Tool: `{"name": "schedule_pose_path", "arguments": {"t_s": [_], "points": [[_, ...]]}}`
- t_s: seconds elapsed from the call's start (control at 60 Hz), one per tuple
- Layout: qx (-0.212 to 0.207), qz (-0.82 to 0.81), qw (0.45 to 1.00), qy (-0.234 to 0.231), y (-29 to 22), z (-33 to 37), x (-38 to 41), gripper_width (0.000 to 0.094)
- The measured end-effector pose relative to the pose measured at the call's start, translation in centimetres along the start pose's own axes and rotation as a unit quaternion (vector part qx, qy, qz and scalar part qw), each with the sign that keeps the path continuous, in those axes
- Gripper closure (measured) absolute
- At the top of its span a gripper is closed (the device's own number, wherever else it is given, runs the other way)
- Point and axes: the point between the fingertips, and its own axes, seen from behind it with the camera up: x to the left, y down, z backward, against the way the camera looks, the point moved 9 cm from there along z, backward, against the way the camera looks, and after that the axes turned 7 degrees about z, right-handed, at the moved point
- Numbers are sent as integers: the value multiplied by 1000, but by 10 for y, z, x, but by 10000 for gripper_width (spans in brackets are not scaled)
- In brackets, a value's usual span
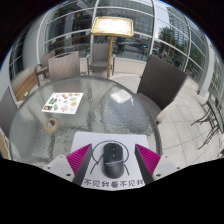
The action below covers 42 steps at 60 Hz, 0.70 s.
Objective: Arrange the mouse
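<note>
Glass tabletop (120, 105) on a patio, chairs around. Mouse (113, 155) sits on a white sheet (100, 145) between my tongs (114, 160), which are spread wide, gripping nothing. Plan: centre, close evenly on its flanks.

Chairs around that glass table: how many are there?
3 show clearly: one chair at the far side, one to the right, one to the left. Others may be hidden. The mouse sits between the open fingers.
</note>
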Motion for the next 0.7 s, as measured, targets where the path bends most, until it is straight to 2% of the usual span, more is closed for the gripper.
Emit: {"name": "schedule_pose_path", "arguments": {"t_s": [0.183, 0.317, 0.7], "points": [[-68, -33, 997, 10, -56, 87, 38, 73], [-102, -30, 994, 2, -72, 145, 85, 71], [-136, -26, 990, -3, -40, 252, 188, 75]]}}
